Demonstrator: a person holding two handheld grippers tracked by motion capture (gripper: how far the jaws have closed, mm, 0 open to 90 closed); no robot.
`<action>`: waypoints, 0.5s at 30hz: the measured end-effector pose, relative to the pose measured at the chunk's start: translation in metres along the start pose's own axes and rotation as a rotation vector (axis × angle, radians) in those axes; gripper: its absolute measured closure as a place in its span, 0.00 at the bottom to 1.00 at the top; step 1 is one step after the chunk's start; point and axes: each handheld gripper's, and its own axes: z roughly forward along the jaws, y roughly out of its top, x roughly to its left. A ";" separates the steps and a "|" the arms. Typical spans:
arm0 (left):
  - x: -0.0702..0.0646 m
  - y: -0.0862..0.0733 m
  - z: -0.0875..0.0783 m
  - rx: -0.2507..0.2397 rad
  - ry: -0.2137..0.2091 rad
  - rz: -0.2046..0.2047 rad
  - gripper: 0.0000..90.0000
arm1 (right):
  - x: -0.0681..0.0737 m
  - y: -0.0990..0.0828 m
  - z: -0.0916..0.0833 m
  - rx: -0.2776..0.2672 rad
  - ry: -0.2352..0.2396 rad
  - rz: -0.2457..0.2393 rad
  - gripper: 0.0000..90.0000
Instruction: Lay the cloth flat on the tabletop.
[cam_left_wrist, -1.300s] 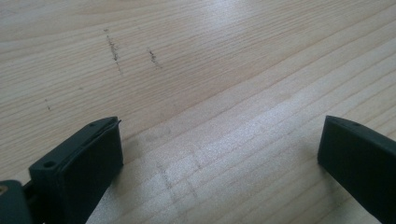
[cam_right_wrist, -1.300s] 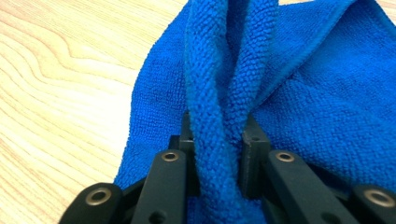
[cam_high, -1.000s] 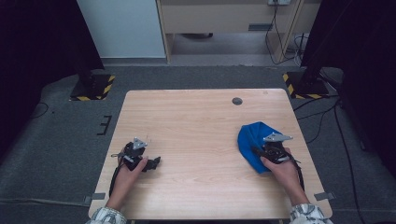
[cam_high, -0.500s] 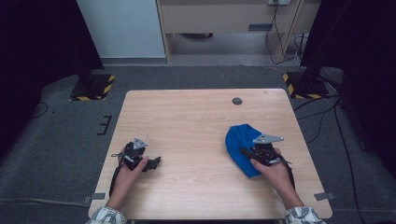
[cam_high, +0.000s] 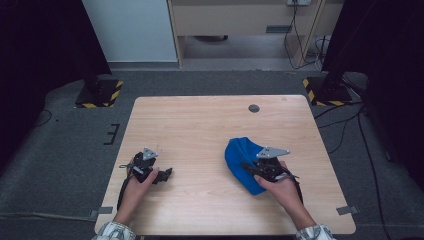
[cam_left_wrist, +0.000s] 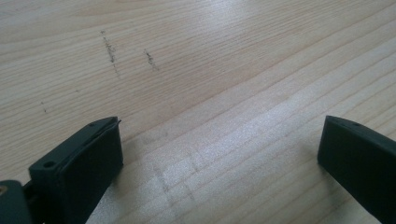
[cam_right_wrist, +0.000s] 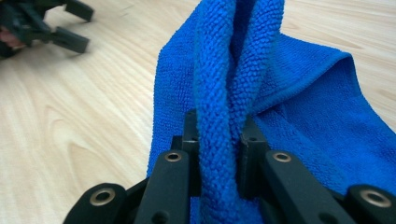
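**Blue cloth pinched in right gripper; left gripper idle and open**

The right gripper is clamped on a bunched fold of the blue cloth. In the right gripper view, the fold of the cloth stands upright between the two jaws, with both pads pressing its sides, and the rest of the cloth spreads away to the far right onto the table. In the high view the cloth lies on the right half of the table, towards the near edge, extending left and far of the right gripper.

The left gripper sits at the near left of the table, well apart from the cloth. In the left gripper view its jaws stand wide apart, with bare wood between them.
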 end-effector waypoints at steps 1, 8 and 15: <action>0.000 0.000 0.000 0.000 0.000 0.001 0.00 | 0.003 0.001 0.002 0.003 0.007 -0.005 0.86; -0.002 0.001 0.001 -0.001 -0.004 0.003 0.00 | 0.027 0.003 0.018 0.028 0.035 -0.039 0.84; -0.003 0.002 0.002 -0.001 -0.004 0.006 0.00 | 0.038 0.005 0.029 0.034 0.036 -0.039 0.83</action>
